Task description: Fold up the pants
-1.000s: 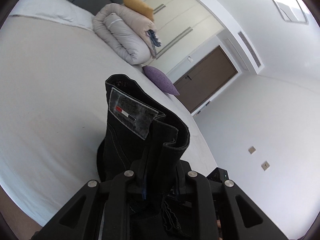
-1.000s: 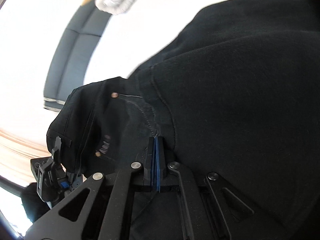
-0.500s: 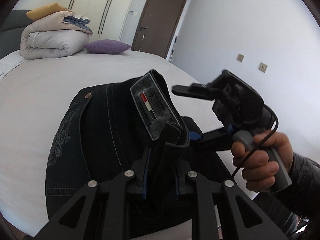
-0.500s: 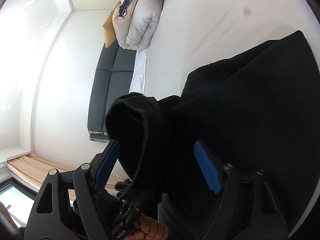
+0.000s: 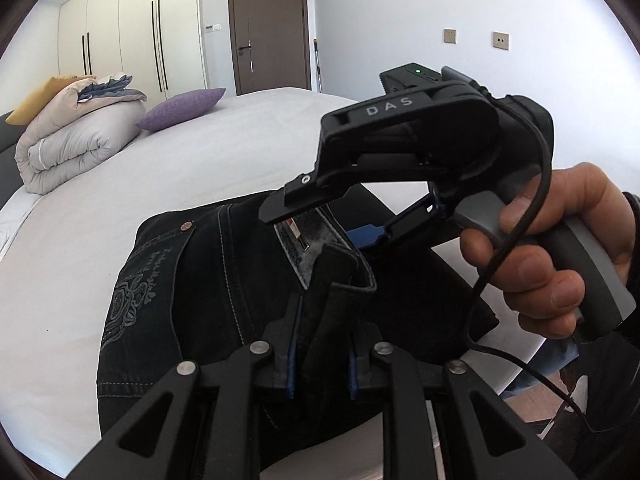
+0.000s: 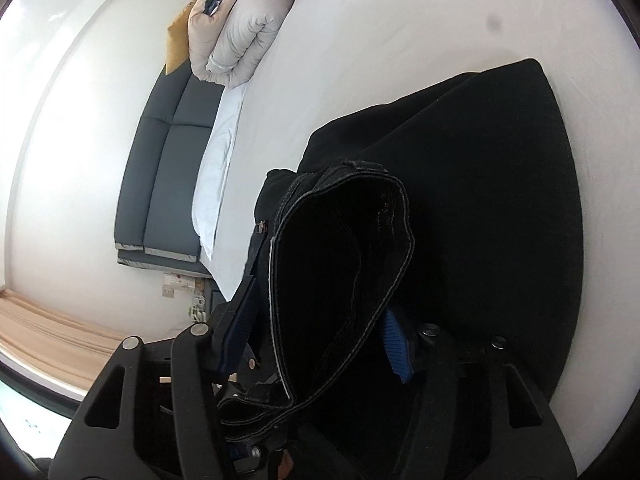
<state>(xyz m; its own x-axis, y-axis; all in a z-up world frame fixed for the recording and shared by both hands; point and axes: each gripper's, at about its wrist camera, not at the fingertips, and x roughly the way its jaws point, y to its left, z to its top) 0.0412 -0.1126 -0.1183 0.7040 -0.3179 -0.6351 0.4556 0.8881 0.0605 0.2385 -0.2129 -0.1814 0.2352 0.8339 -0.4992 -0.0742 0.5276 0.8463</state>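
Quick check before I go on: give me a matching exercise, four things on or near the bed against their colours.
Things:
1. pants
2. small pillow
3. rolled duvet
4. door

Colours:
A. purple
B. brown
C. black
D. pale beige

Pairs: 1-C, 2-A, 3-D, 4-B

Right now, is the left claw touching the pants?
Touching. The left wrist view shows the left claw closed on a raised fold of the pants.
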